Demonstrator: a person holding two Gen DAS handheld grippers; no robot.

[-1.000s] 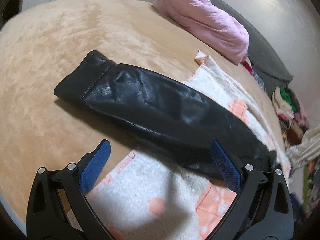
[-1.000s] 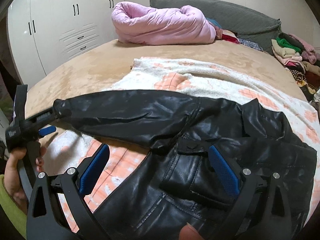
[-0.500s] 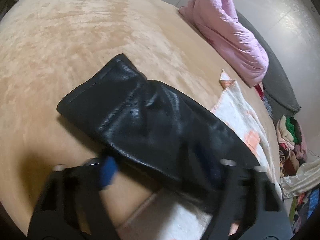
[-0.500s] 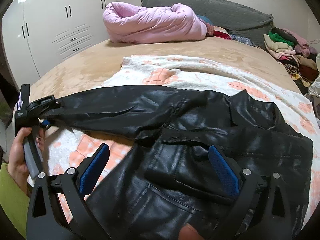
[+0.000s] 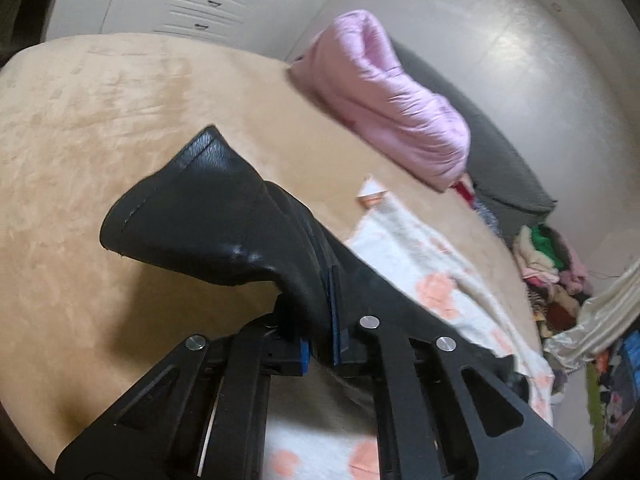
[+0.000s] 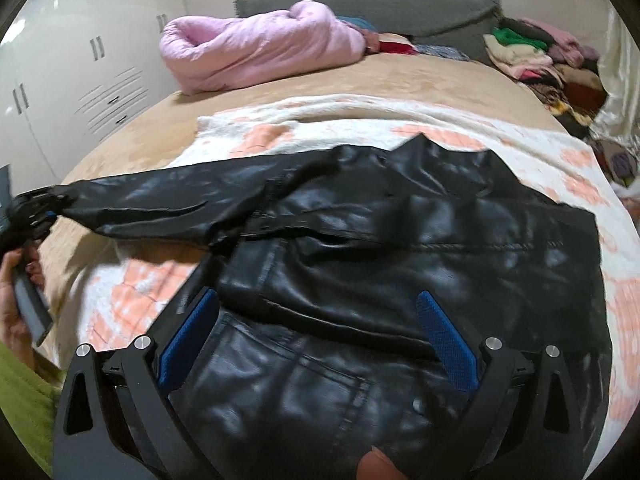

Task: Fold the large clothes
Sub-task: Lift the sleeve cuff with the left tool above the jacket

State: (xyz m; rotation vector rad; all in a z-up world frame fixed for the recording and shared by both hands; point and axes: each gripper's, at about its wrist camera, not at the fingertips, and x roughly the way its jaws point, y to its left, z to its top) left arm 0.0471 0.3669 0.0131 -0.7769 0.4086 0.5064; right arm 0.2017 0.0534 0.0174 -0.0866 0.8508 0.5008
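A black leather jacket lies spread on a white blanket with orange patches on the bed. Its left sleeve stretches out to the left. My left gripper is shut on the sleeve near its cuff and holds the cuff lifted off the bed; it also shows in the right wrist view at the sleeve's end. My right gripper is open and empty, hovering over the jacket's lower body, jaws wide apart.
A rolled pink quilt lies at the head of the tan bed by a grey headboard. A pile of clothes sits at the far right. White wardrobes stand left.
My left gripper has moved onto the sleeve near the cuff, shut on it and lifted it. My right gripper has shifted forward over the jacket body, still open.
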